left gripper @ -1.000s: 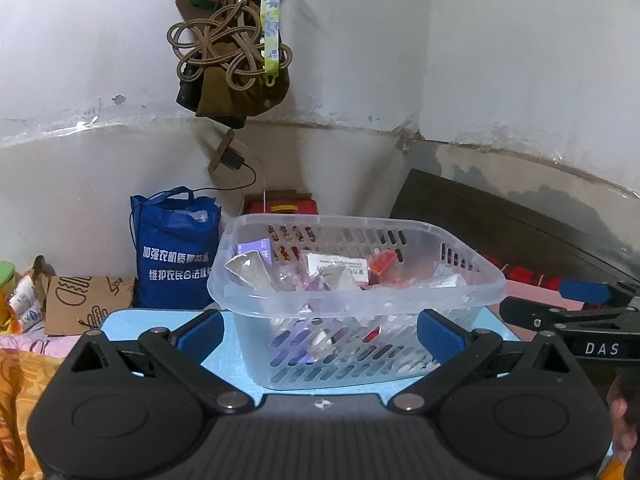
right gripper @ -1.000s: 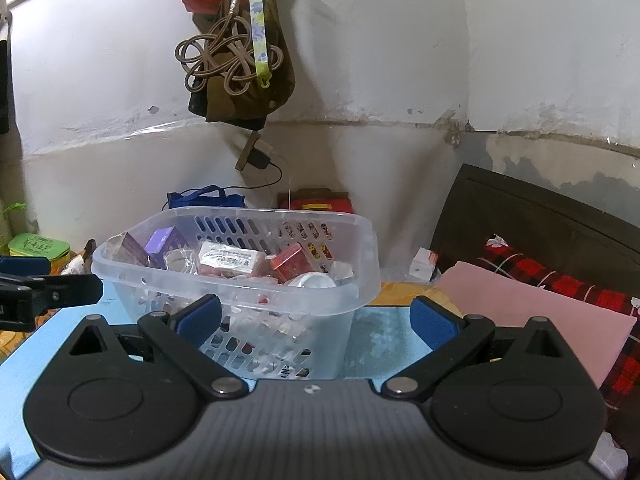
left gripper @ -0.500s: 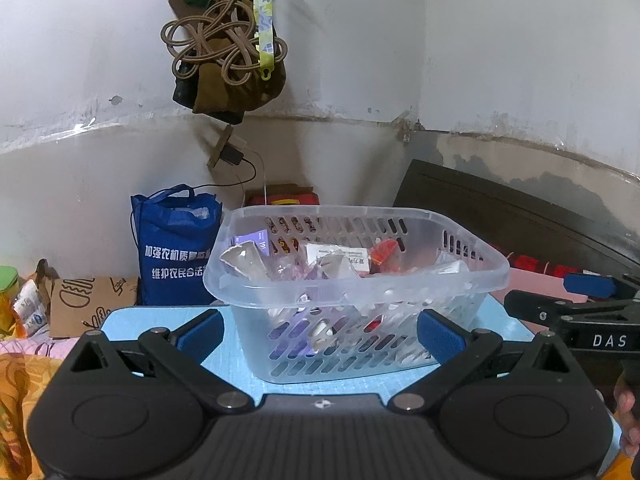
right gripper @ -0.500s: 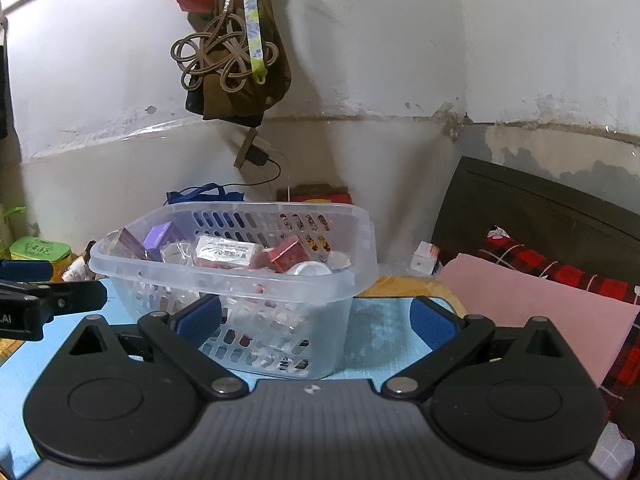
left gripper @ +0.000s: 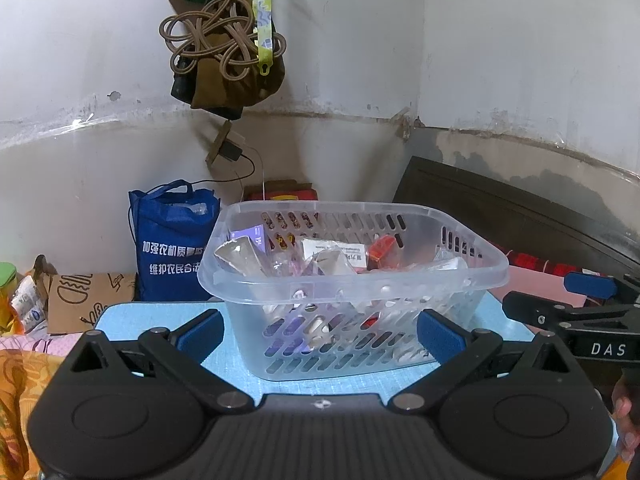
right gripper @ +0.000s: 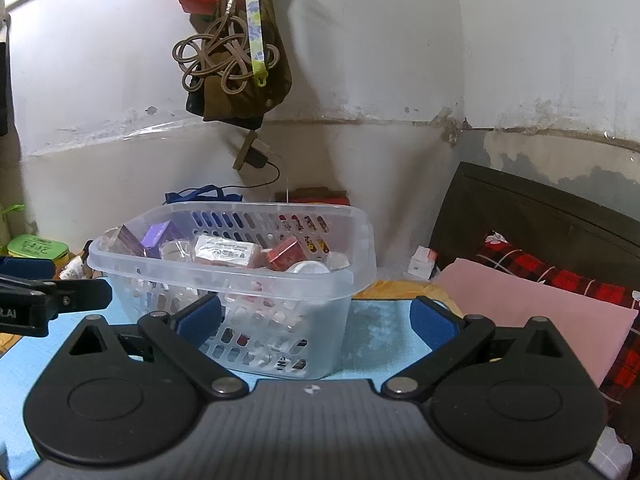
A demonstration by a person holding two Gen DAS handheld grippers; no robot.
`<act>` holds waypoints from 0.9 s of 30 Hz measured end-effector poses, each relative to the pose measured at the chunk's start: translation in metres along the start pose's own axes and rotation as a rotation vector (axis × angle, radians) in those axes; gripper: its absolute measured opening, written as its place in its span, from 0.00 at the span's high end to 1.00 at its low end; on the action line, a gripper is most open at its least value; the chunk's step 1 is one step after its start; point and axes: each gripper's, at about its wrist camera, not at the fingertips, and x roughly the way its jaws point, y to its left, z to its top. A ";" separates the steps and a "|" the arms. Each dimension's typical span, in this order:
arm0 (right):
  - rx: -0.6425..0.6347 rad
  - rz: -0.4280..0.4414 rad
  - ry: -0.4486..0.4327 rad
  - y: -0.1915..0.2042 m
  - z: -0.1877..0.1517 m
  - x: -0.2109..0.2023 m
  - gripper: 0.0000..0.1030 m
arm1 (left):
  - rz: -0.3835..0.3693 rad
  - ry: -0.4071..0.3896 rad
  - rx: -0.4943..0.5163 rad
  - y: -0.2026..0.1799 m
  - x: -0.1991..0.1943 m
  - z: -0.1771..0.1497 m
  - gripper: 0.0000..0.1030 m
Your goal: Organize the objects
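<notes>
A clear plastic basket (left gripper: pixel 352 276) stands on a light blue table (left gripper: pixel 132 320). It holds several small boxes: a purple one (left gripper: pixel 250 236), a white one (left gripper: pixel 332 250), a red one (left gripper: pixel 382 248). The basket also shows in the right wrist view (right gripper: pixel 240 280). My left gripper (left gripper: pixel 320 334) is open and empty, in front of the basket's near wall. My right gripper (right gripper: pixel 316 320) is open and empty, its left finger in front of the basket, its right finger over bare table. Each gripper shows at the edge of the other's view.
A blue tote bag (left gripper: pixel 172 240) and a cardboard piece (left gripper: pixel 88 300) stand left behind the table. A dark headboard (right gripper: pixel 540 216), a pink cloth (right gripper: pixel 540 316) and a red plaid pillow (right gripper: pixel 560 276) lie right. A small white box (right gripper: pixel 424 262) sits behind the table. Bags and cord (left gripper: pixel 228 48) hang on the wall.
Both grippers have risen a little and pulled slightly back from the basket. Both stay open and empty. The basket has not moved.
</notes>
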 end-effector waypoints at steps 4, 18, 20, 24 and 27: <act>-0.006 -0.006 -0.008 0.002 -0.001 -0.001 0.00 | 0.007 -0.001 0.003 0.000 0.000 0.000 0.00; -0.011 -0.008 -0.015 0.003 -0.002 -0.002 0.00 | 0.000 0.007 -0.010 0.000 0.002 -0.001 0.00; -0.015 -0.010 -0.017 0.003 -0.002 -0.002 0.00 | 0.000 0.009 -0.010 0.000 0.002 -0.001 0.00; -0.016 -0.011 -0.018 0.004 -0.002 -0.002 0.00 | 0.004 0.011 -0.018 0.001 0.003 -0.001 0.00; -0.019 -0.010 -0.021 0.004 -0.002 -0.001 0.00 | 0.001 0.012 -0.020 0.003 0.005 0.000 0.00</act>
